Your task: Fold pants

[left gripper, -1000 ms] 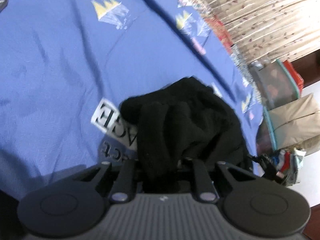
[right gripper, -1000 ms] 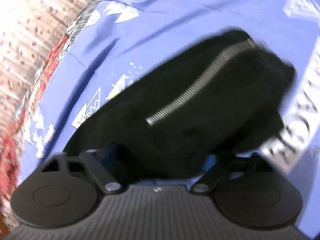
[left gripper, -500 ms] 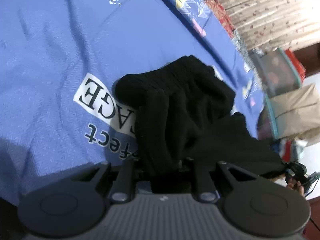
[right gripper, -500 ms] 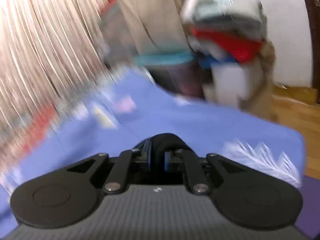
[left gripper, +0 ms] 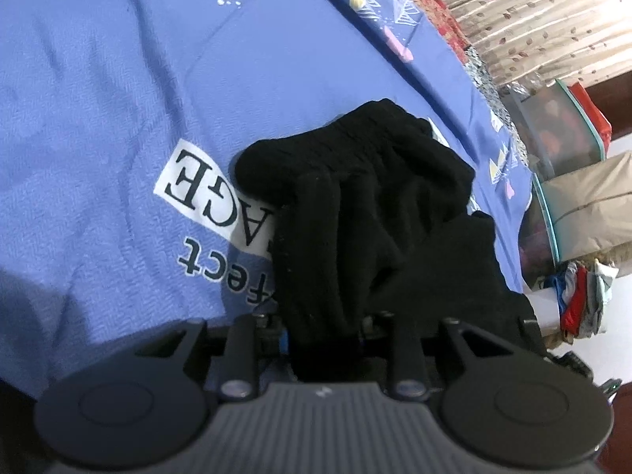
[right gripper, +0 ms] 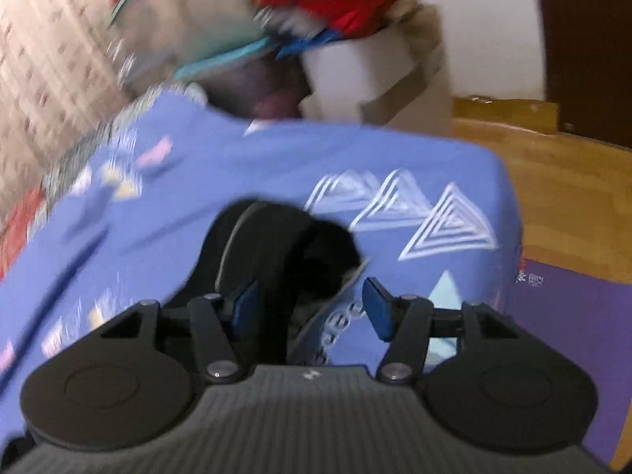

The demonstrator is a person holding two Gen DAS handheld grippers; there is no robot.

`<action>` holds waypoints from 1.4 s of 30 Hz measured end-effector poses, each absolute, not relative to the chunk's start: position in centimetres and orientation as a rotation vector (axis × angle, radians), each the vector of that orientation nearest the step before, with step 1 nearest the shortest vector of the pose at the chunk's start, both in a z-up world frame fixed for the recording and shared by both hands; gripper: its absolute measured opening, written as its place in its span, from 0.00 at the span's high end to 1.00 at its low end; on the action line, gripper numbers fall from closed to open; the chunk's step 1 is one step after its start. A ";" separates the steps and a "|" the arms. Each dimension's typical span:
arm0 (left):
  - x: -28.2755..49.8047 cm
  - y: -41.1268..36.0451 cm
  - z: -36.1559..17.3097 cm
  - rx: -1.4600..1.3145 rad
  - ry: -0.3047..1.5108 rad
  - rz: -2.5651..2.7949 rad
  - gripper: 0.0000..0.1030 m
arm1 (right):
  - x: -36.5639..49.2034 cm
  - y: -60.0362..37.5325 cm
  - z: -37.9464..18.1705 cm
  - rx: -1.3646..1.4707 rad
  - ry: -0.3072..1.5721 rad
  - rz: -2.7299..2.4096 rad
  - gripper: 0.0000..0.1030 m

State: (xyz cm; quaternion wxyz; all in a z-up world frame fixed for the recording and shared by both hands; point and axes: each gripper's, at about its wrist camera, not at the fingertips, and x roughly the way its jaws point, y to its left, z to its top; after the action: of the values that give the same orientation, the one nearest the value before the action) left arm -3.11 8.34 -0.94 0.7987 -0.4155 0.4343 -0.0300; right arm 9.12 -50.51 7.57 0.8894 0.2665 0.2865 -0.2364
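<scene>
Black pants [left gripper: 367, 213] bunched near the bedsheet [left gripper: 98, 118] edge; left hand-held gripper [left gripper: 324, 328] easing off them; right hand-held gripper [right gripper: 308, 308] spreading, unclamped.

Pants [left gripper: 355, 213] lie on the bedsheet [left gripper: 98, 98] — storage bags [left gripper: 584, 205] beyond its edge.

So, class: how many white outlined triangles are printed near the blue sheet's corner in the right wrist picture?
3. They sit in a row on the blue sheet: left triangle, middle triangle, right triangle. The black pants may hide more.
</scene>
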 end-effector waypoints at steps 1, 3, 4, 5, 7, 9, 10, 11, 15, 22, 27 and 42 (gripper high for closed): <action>-3.5 8.5 -0.6 -0.886 0.922 -0.064 0.76 | 9.1 -50.4 8.3 0.554 0.566 -0.486 0.41; -4.4 9.1 0.2 -0.863 0.895 -0.057 0.76 | 8.3 -49.4 9.2 0.508 0.538 -0.433 0.41; -5.0 9.6 0.6 -0.857 0.878 -0.056 0.75 | 8.7 -48.5 9.8 0.472 0.532 -0.392 0.41; -5.4 10.2 1.1 -0.855 0.862 -0.050 0.75 | 8.9 -47.4 10.2 0.438 0.531 -0.346 0.41; -5.9 11.5 1.9 -0.841 0.832 -0.010 0.70 | 10.2 -45.2 10.6 0.386 0.544 -0.242 0.41; -5.5 12.5 3.0 -0.790 0.803 0.067 0.66 | 11.8 -42.7 10.4 0.349 0.573 -0.143 0.41; -5.0 12.9 3.4 -0.777 0.797 0.088 0.64 | 12.7 -41.4 10.1 0.337 0.594 -0.093 0.41; -4.2 13.4 3.6 -0.775 0.790 0.097 0.62 | 13.7 -40.0 9.6 0.328 0.620 -0.043 0.41; 0.8 13.0 4.0 -0.688 0.794 0.090 0.50 | 17.3 -34.3 7.5 0.287 0.733 0.121 0.42; 13.3 7.6 4.2 -0.539 0.844 -0.069 0.05 | 21.2 -28.4 5.3 0.099 0.814 0.227 0.36; 18.3 3.0 3.1 -0.539 0.899 -0.174 0.33 | 23.0 -29.9 1.6 -0.044 0.925 0.133 0.48; 6.4 7.7 6.4 -0.605 0.659 -0.098 0.94 | 12.3 -34.0 5.6 -0.102 0.789 0.059 0.96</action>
State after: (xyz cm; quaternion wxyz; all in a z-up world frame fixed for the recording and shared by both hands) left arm 6.42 7.69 6.44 0.9005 -0.2926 0.3183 -0.0475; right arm 12.30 -34.04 5.61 0.9216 -0.0496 0.3840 0.0289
